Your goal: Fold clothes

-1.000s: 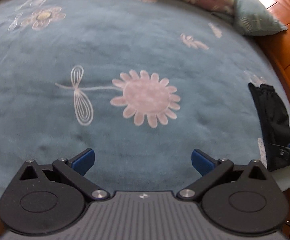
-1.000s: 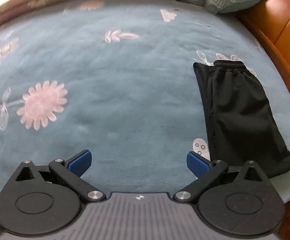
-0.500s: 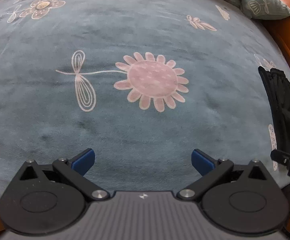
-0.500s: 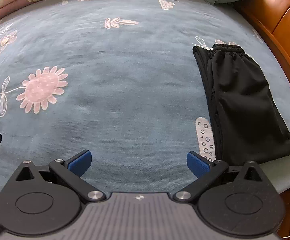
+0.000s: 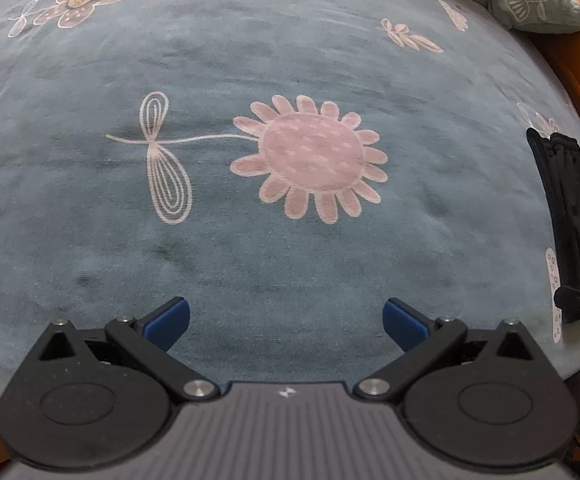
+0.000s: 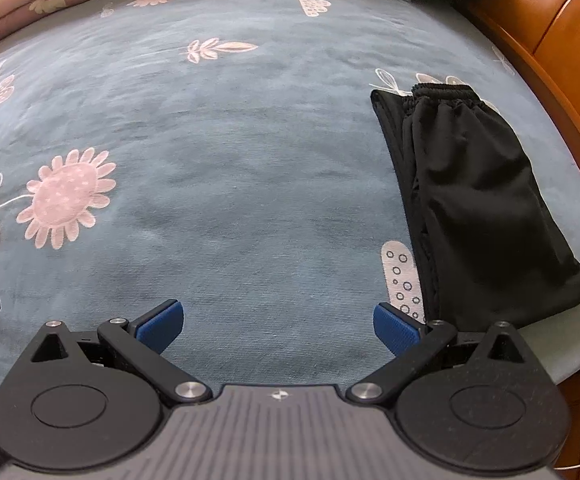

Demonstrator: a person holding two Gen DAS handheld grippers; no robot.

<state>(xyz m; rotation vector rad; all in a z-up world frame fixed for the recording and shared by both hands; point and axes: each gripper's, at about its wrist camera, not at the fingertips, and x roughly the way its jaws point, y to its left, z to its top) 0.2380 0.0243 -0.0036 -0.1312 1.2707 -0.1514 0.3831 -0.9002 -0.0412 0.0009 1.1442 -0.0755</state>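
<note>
1. Two grippers, both empty: your left gripper (image 5: 285, 320) and your right gripper (image 6: 277, 320) each have their blue pads spread wide, hovering over bare blanket (image 6: 229, 160).
2. Your garment, the black trousers (image 6: 482, 200), lies to the right of the big pink flower (image 6: 65, 200), well apart from it, hard by the wooden bed frame (image 6: 562, 52). It looks already doubled lengthwise, elastic waistband (image 6: 442, 90) at the far end from you.
3. From the left wrist view the trousers (image 5: 574, 208) are only a sliver at the right margin, so that hand has the longer way to go.
4. My read: the next fold is end to end. Bring your right gripper to the near end beside the dotted leaf print (image 6: 400, 276), and pinch all the layers, not just the top one.
5. Set your left gripper on the other near corner, lift both evenly, and lay the end on the waistband.
6. Watch the edge by the frame: slippery fabric could slide off.
</note>
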